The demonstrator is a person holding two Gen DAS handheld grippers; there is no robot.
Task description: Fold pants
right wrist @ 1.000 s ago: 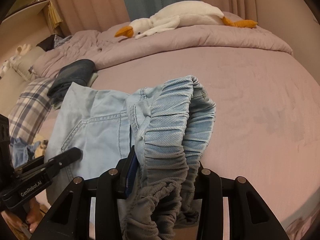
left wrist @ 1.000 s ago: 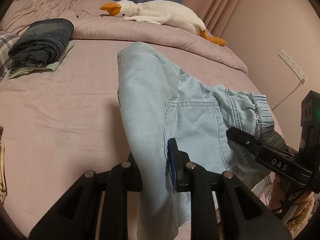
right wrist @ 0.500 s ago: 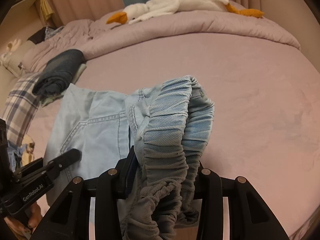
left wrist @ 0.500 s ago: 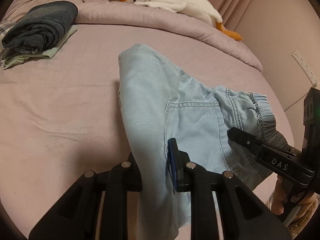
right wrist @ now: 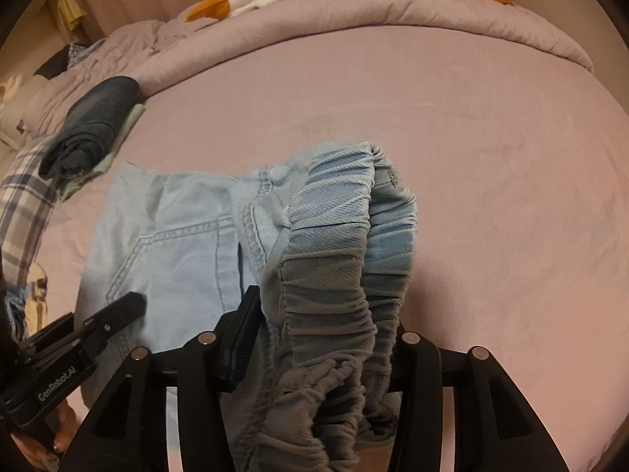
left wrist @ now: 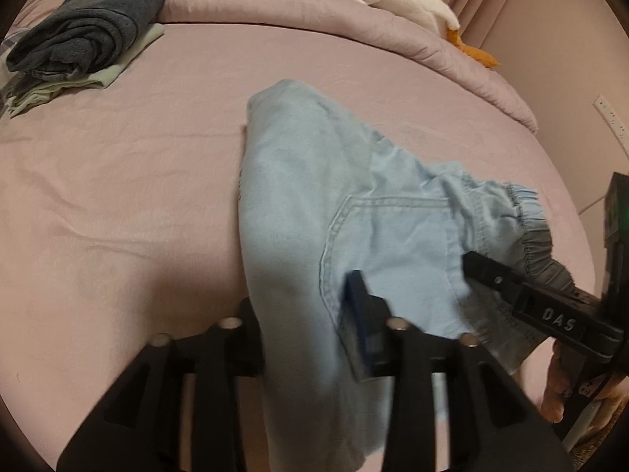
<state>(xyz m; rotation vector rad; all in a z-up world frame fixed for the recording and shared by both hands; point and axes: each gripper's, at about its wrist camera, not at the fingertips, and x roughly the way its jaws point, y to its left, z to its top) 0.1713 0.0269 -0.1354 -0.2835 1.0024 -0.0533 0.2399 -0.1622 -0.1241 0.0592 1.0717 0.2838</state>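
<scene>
Pants (left wrist: 354, 212): light blue, lying on the pink bed (left wrist: 118, 196), in the middle and lower right of the left view
Left tongs (left wrist: 302, 326): jaws are opening, a fold of the pants sits between them
Right tongs (right wrist: 326, 338): jaws are opening, the stretchy waistband (right wrist: 342, 259) bunches up between them
Could go wrong: the cloth may slip out and flop crooked, because both let go while the fold looks lumpy
</scene>
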